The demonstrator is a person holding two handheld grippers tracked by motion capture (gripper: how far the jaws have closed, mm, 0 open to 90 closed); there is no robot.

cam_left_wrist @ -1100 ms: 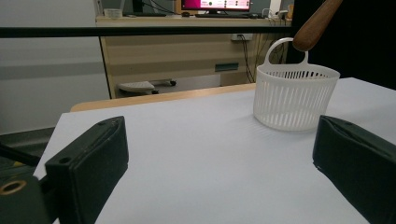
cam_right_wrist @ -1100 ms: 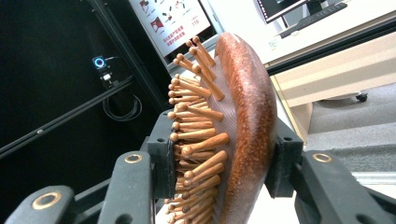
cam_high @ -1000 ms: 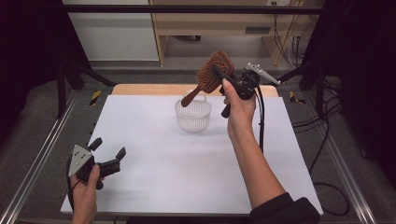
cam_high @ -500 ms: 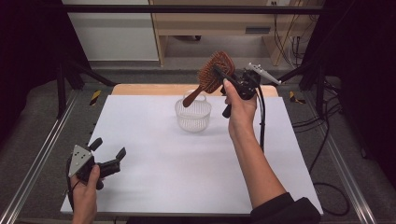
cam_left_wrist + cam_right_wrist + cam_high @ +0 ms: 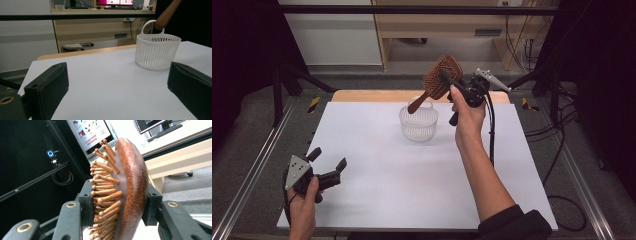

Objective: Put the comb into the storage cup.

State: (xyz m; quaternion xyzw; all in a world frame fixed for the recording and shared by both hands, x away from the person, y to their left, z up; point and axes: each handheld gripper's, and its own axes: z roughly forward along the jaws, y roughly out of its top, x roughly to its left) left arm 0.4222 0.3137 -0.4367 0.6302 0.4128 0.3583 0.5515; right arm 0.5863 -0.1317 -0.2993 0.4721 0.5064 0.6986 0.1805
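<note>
A brown wooden hairbrush (image 5: pixel 438 80) hangs in the air above the far middle of the table, held by its head in my right gripper (image 5: pixel 451 80), which is shut on it. Its handle slants down toward a small white slotted basket (image 5: pixel 418 121) with a loop handle. In the right gripper view the brush head (image 5: pixel 130 182) with its wooden pins sits squeezed between the jaws. My left gripper (image 5: pixel 328 166) rests low at the near left of the white table (image 5: pixel 377 195), open with nothing in it. From the left gripper view the basket (image 5: pixel 157 51) stands ahead at right, the brush handle tip (image 5: pixel 166 15) above it.
A wooden strip (image 5: pixel 362 95) runs along the table's far edge. Metal frame rails (image 5: pixel 257 165) flank both sides. A cable (image 5: pixel 490 130) trails from the right gripper. Desks and monitors stand beyond the table.
</note>
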